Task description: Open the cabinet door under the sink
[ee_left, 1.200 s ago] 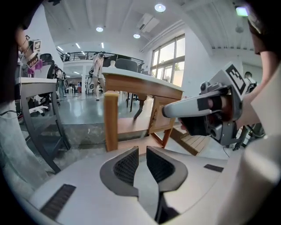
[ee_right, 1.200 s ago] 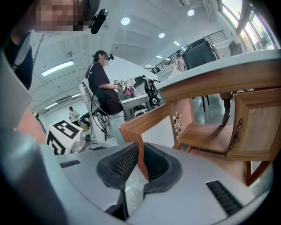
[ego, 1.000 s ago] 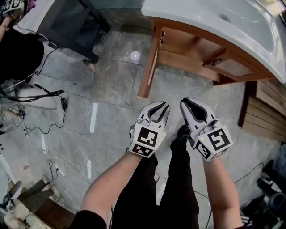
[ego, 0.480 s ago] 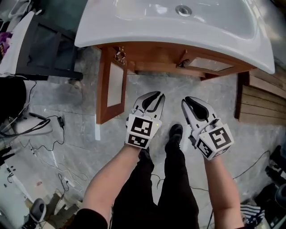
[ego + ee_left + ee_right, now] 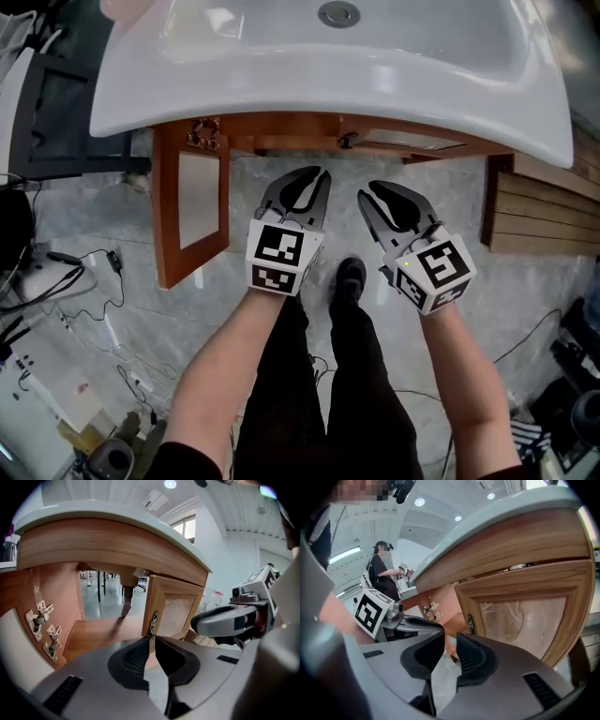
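Note:
A white sink (image 5: pixel 309 66) tops a wooden cabinet. The cabinet's left door (image 5: pixel 192 202) stands swung out, its hinges (image 5: pixel 42 623) bare. Its right door (image 5: pixel 525 616), with a pale panel and an ornate dark handle (image 5: pixel 153 620), lies nearly flush with the front. My left gripper (image 5: pixel 317 174) points at that handle from a short way off; its jaws have just been closing and stand a narrow gap apart with nothing between them. My right gripper (image 5: pixel 373 192) hangs beside it before the right door; its jaws have just been opening and are empty.
Stacked wooden slats (image 5: pixel 544 206) lie on the floor at the right. Cables (image 5: pixel 84 281) and a dark stand (image 5: pixel 66 141) are at the left. My own legs and shoe (image 5: pixel 349 277) are below the grippers. Another person (image 5: pixel 383 571) stands far off.
Both grippers have come close up to the cabinet, which now fills the top of the head view. The right jaws stand wider apart; the left jaws have narrowed.

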{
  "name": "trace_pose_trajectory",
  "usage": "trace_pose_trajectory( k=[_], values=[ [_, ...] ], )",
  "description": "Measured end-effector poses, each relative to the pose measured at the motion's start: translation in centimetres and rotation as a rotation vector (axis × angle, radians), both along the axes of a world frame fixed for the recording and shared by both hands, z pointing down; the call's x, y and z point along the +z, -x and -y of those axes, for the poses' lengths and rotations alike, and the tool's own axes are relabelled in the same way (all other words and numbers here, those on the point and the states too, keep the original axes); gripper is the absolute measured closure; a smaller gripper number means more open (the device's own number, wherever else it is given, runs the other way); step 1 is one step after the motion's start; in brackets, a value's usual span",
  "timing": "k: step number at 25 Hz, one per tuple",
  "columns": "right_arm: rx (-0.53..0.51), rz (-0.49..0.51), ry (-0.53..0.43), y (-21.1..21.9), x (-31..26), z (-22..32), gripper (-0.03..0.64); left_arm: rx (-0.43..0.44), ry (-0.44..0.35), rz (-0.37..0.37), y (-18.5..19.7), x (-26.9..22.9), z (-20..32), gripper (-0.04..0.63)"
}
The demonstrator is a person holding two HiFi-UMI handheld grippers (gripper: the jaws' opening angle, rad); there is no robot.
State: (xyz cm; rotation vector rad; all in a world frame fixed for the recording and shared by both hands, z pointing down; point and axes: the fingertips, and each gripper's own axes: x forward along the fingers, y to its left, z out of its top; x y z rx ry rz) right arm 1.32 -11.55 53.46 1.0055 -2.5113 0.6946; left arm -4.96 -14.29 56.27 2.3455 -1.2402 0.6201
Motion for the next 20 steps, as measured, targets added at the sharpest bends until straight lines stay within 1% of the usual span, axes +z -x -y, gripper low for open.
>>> trace_pose_trajectory(
  k=[5,8,12,14,17,20],
  values=[
    [0.027,-0.045,-0.006,1.3,2.0,2.1,0.513,0.006,0.008,-0.009,1.9,1.0,2.0,0.543],
    [0.083,-0.080,-0.014,1.7,3.4,3.8,0.503,-0.012,0.011,-0.008,3.8,1.4,2.6,0.543],
    [0.195,-0.100,-0.006,1.1,4.4,5.8,0.497,-0.024,0.029,0.044,5.6,2.1,2.5,0.543],
    [0.225,-0.106,-0.001,1.2,4.8,6.5,0.491,-0.025,0.029,0.056,6.3,2.1,2.6,0.543],
    [0.241,-0.108,0.026,2.3,6.1,7.1,0.467,-0.033,0.030,0.043,7.6,1.8,3.1,0.543],
    [0.267,-0.141,0.036,2.8,7.1,7.8,0.466,-0.045,0.034,0.025,8.1,1.6,3.4,0.543]
  ],
)
